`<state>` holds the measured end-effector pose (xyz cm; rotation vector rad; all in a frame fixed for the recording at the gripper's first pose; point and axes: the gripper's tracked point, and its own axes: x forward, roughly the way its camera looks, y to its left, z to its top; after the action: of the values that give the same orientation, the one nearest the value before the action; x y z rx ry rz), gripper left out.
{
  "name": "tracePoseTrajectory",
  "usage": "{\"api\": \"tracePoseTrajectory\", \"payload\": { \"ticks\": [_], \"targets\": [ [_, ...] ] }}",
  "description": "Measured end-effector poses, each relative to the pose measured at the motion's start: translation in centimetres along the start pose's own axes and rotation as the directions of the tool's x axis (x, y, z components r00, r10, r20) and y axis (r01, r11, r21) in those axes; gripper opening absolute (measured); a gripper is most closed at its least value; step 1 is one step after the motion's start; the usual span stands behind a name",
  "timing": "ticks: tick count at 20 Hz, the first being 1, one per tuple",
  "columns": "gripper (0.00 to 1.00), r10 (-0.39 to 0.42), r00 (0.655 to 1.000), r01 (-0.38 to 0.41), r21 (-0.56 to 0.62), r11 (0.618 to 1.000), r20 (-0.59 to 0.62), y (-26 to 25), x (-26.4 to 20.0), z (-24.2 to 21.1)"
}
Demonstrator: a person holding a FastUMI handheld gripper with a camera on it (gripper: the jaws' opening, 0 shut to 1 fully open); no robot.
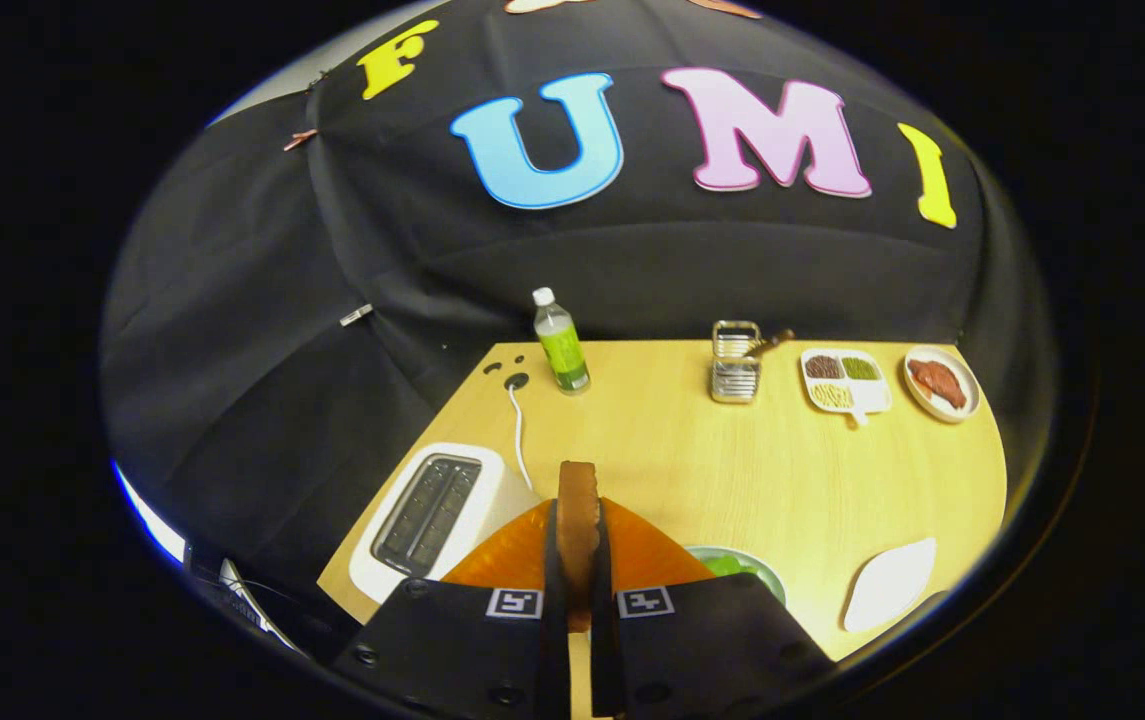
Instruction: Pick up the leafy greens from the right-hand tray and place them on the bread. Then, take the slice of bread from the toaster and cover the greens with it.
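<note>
My gripper [577, 560] is shut on a slice of bread [578, 500], held edge-on and upright between the two fingers, raised above the wooden table [692, 460]. The white toaster [432, 515] stands to the left of the fingers, its two slots dark and empty. Just right of the fingers, partly hidden behind the gripper body, a plate [767, 570] carries leafy greens [727, 565]. Whether bread lies under the greens is hidden.
A white tray [890, 585] lies at the near right. At the back stand a green bottle [561, 345], a wire rack [735, 362], a divided white dish [844, 382] and a plate of meat [940, 384]. The toaster's white cord [517, 430] runs to a table hole.
</note>
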<state>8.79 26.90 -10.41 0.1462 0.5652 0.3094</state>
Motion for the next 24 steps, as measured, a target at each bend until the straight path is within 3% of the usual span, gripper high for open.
{"api": "tracePoseTrajectory", "payload": {
  "ticks": [6, 13, 17, 20, 24],
  "targets": [
    [0.12, 0.024, 0.997, -0.012, 0.169, 0.986, -0.074, -4.5, 1.3, -5.1],
    [0.12, -0.004, 0.993, 0.034, 0.255, 0.966, -0.118, -7.9, 3.3, -9.3],
    [0.13, -0.040, 0.993, 0.066, 0.245, 0.967, -0.108, -10.1, 3.5, -10.0],
    [0.17, -0.065, 0.990, 0.093, 0.243, 0.966, -0.124, -11.9, 3.5, -10.7],
    [0.36, -0.110, 0.984, 0.137, 0.198, 0.970, -0.142, -13.4, 3.7, -11.5]
  ]
}}
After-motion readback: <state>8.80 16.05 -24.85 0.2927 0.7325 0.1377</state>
